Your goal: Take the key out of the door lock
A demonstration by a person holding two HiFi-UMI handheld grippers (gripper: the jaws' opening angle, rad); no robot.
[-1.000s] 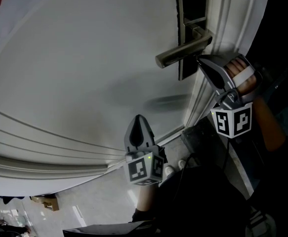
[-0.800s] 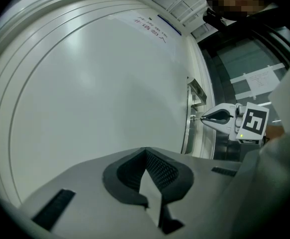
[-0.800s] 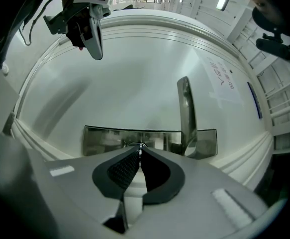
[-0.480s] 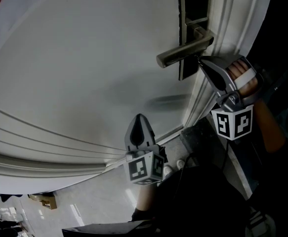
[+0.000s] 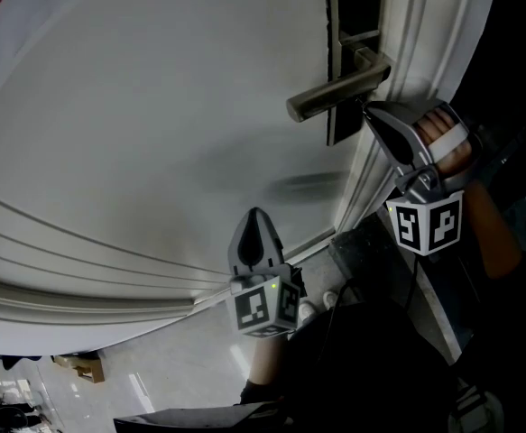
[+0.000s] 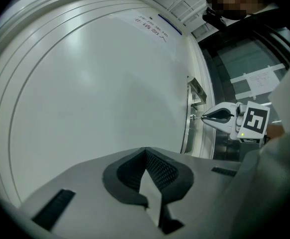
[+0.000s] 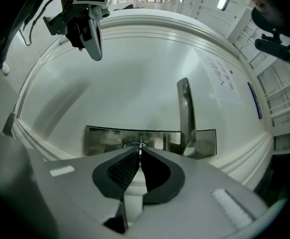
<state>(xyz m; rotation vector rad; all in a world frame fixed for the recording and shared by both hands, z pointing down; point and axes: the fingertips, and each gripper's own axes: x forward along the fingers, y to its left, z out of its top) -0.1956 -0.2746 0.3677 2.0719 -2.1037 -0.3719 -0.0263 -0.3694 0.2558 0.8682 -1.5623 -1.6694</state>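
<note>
Nothing moved; right claw [image 5: 368,108] pinches key [image 7: 140,145] near door [image 5: 172,133] edge.

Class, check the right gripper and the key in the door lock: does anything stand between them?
Nothing visible does. The right gripper has its fingers closed on the key at the lock plate. The door handle stands off to one side, not between them.

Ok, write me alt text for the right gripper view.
The right gripper has its fingers closed on the key in a metal lock plate on a white door. The door handle stands just right of it. The left gripper hangs at upper left.
</note>
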